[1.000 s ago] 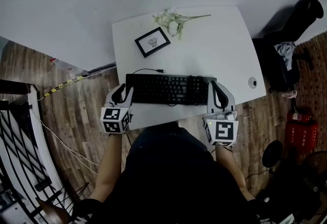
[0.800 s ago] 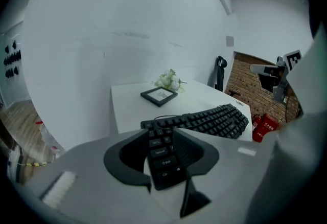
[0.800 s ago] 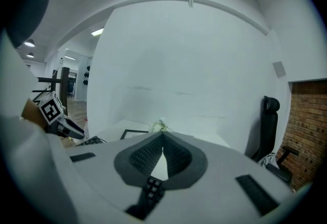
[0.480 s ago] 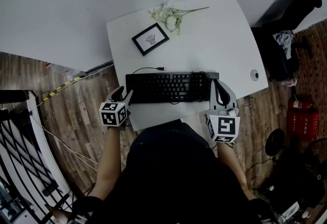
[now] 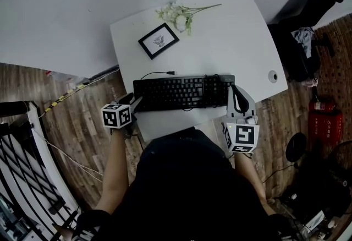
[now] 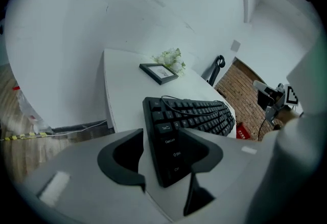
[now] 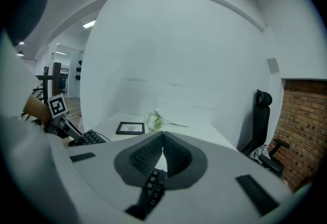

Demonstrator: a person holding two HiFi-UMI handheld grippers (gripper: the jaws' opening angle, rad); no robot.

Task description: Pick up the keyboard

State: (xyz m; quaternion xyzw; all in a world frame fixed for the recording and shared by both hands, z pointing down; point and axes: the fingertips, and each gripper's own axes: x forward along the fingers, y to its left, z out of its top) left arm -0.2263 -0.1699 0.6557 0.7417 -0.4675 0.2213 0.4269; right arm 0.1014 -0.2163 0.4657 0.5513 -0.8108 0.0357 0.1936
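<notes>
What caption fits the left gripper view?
Left gripper opening its jaws around one end of the keyboard on a white table, frame and flowers behind.

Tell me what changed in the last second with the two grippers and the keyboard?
The left gripper tipped over and slid slightly outward at the keyboard's left end; its jaws are opening, with that end between them. The right gripper stayed clamped on the right end. Keyboard, picture frame and flowers kept their places on the table.
</notes>
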